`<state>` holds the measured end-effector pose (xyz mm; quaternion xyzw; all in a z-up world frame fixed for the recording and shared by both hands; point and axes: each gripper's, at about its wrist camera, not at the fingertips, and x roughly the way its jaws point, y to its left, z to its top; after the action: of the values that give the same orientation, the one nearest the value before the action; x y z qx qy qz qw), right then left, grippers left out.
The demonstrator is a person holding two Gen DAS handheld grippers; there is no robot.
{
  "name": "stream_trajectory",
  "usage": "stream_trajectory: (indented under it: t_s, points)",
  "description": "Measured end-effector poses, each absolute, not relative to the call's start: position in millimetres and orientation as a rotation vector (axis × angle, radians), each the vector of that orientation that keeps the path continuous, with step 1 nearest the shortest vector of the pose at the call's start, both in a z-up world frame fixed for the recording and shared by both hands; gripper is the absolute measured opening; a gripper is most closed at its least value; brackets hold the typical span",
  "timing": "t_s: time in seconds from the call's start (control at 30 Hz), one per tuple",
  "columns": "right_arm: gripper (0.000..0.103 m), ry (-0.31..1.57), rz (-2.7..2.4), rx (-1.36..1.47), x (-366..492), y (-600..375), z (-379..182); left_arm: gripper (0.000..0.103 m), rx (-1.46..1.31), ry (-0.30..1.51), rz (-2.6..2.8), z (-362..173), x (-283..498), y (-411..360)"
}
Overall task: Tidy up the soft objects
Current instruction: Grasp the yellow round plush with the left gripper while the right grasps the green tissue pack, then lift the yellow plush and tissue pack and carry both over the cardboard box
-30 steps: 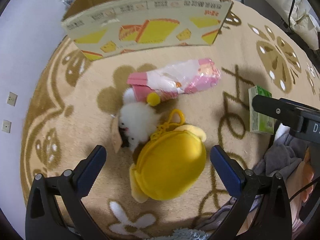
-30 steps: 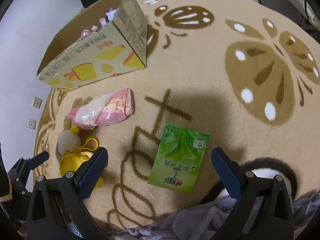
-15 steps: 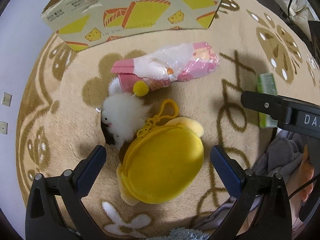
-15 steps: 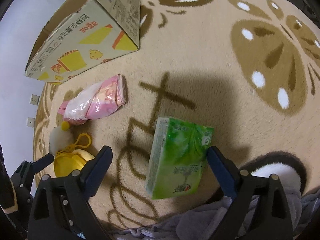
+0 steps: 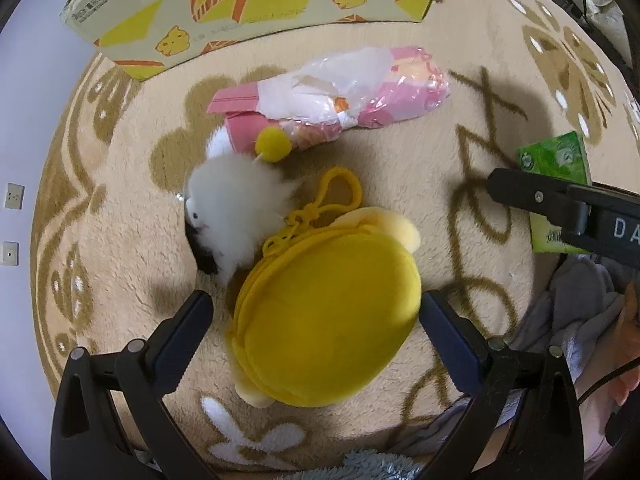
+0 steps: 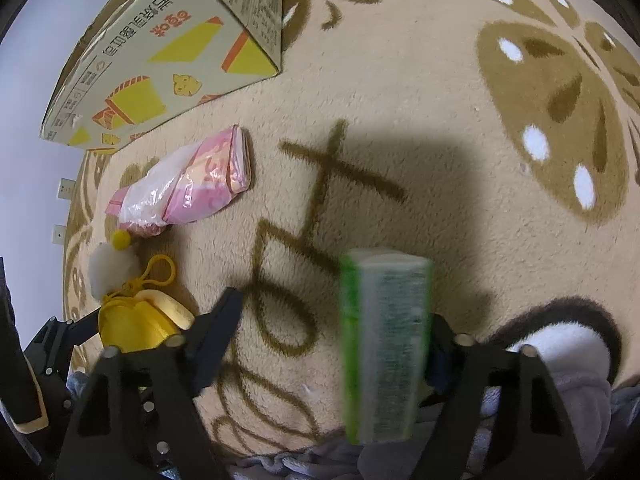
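A round yellow plush pouch (image 5: 328, 320) lies on the patterned carpet between the fingers of my left gripper (image 5: 312, 308), which points straight down and stands open, neither pad touching it. A white fluffy toy (image 5: 236, 208) with a yellow pompom leans against the pouch. Beyond it lies a pink wrapped pack (image 5: 332, 100). In the right wrist view a green tissue pack (image 6: 384, 344) stands tipped on its edge, blurred, against the right finger of my right gripper (image 6: 332, 316). Its jaws are closing; the left finger (image 6: 220, 328) is still apart from the pack.
A cardboard box (image 5: 240, 4) with yellow and orange print stands at the far edge of the beige carpet (image 6: 440, 140). Grey cloth (image 5: 576, 312) bunches at the near right. A black and white plush shape (image 6: 560, 340) lies beside the right gripper. Wall sockets (image 5: 14, 196) show left.
Both grippers have come down closer to the carpet. The right jaws have narrowed and the green pack has tipped from lying flat onto its edge. The yellow pouch now fills the space between the left fingers.
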<state>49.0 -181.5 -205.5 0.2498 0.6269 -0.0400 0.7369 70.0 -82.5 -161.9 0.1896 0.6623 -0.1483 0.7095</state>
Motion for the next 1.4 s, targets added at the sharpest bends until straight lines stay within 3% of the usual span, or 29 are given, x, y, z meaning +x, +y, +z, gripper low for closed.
stream_trajectory:
  t_s: [0.1, 0.4, 1.4]
  points:
    - [0.053, 1.366, -0.09, 0.552, 48, -182, -204, 0.09, 0.402, 1.488, -0.343, -163, 69, -82]
    - [0.04, 1.342, -0.069, 0.551, 46, -184, -197, 0.075, 0.408, 1.447, -0.358, -155, 61, -77]
    - [0.037, 1.119, 0.043, 0.51, 42, -175, -151, 0.073, 0.25, 0.967, -0.241, -49, 56, -48]
